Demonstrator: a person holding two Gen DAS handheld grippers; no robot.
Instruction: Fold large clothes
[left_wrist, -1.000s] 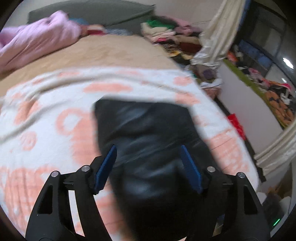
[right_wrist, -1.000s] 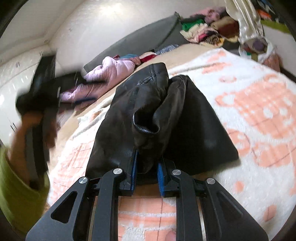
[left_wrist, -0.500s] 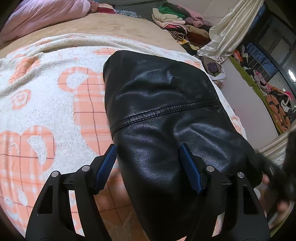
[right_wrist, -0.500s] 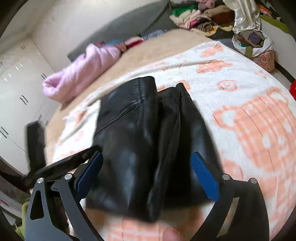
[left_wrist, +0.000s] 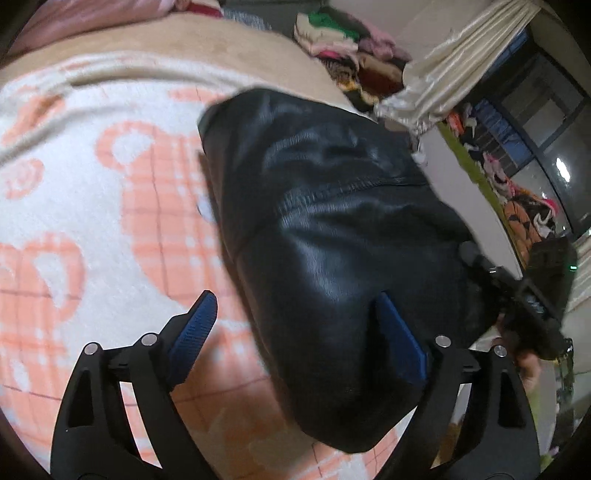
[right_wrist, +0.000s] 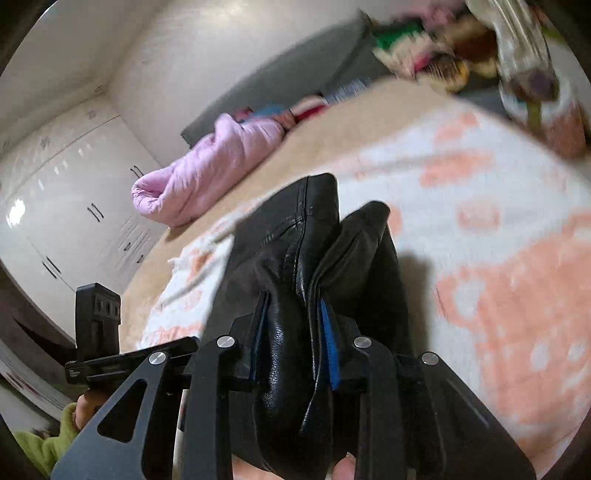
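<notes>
On the blanket (left_wrist: 92, 206), right gripper (right_wrist: 291, 343) jaws closing on black jacket (right_wrist: 295, 258).

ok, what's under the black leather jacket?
The black leather jacket lies on a white-and-orange fleece blanket, which shows on all sides of it. The patch directly beneath, and anything folded inside, is covered.

We see a black leather jacket (left_wrist: 332, 236), glossy and finely grained with stitched seams, on a fluffy, matt fleece blanket (left_wrist: 92, 184). Far left lies a pink quilted coat (right_wrist: 207, 170) of soft sheen. The gripper fingers (left_wrist: 192, 332) carry rough, textured blue pads on matt black plastic with shiny metal screws.
</notes>
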